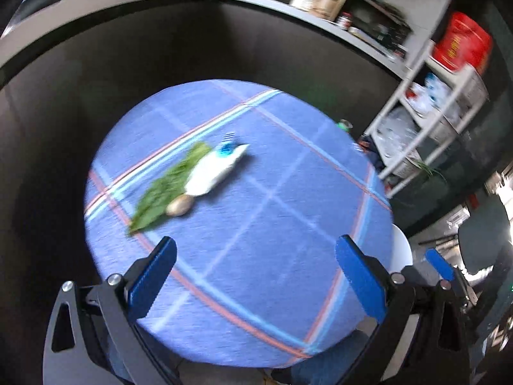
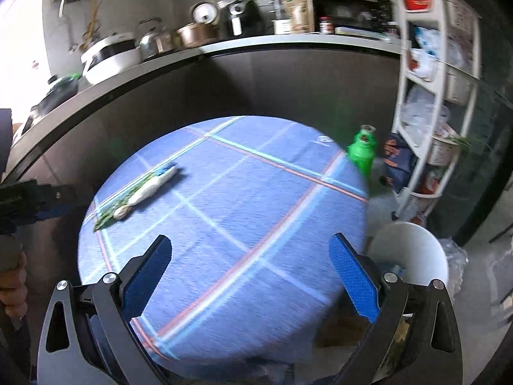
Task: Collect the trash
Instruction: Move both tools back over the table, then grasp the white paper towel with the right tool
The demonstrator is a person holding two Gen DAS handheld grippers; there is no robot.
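Both tools hang spread wide and empty over the round tabletop (image 1: 256,272): the left tool (image 1: 256,276) and the right tool (image 2: 250,276) each grip nothing. The trash lies in a tight cluster on the far left of the blue plaid cloth: a white wrapper (image 1: 214,170) touching a green leaf (image 1: 166,189) and a small brown lump (image 1: 179,207). The risk, as it looks: a thin leaf lying flat could slip the pads, or one pinch could scatter the pile off the edge. Only the right wrist view shows the white bin (image 2: 413,250) clearly, just beside the table, and a green bottle (image 2: 362,150) beyond the rim.
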